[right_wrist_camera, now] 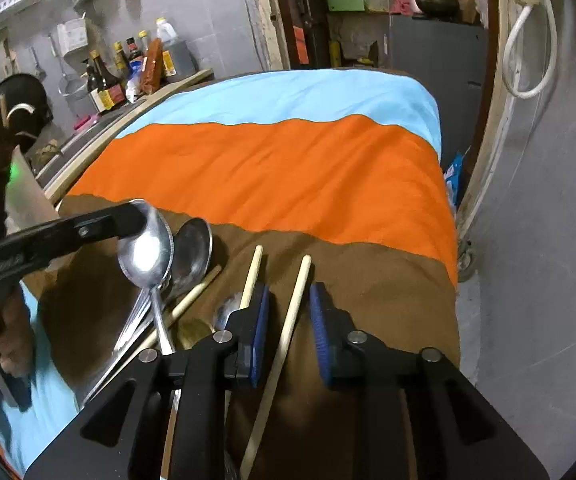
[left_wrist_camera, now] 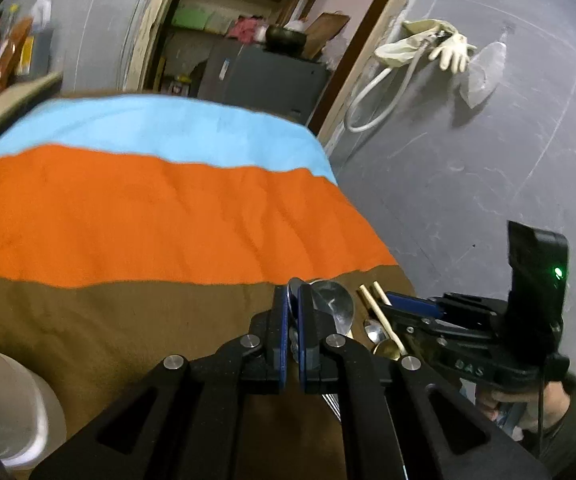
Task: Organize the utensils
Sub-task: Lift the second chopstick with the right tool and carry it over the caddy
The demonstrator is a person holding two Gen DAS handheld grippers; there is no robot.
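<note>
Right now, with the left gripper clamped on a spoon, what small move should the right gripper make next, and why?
Probably close the right gripper on the chopstick: it lies between the blue pads, which do not seem to press it yet, while the left gripper holds its spoon.

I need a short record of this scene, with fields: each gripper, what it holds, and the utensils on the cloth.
left gripper: shut on a spoon, gripped at its bowl
right gripper: open, a chopstick between the pads, not pressed
loose utensils: second chopstick and second spoon, on the brown stripe
surface: cloth striped blue, orange, brown
</note>
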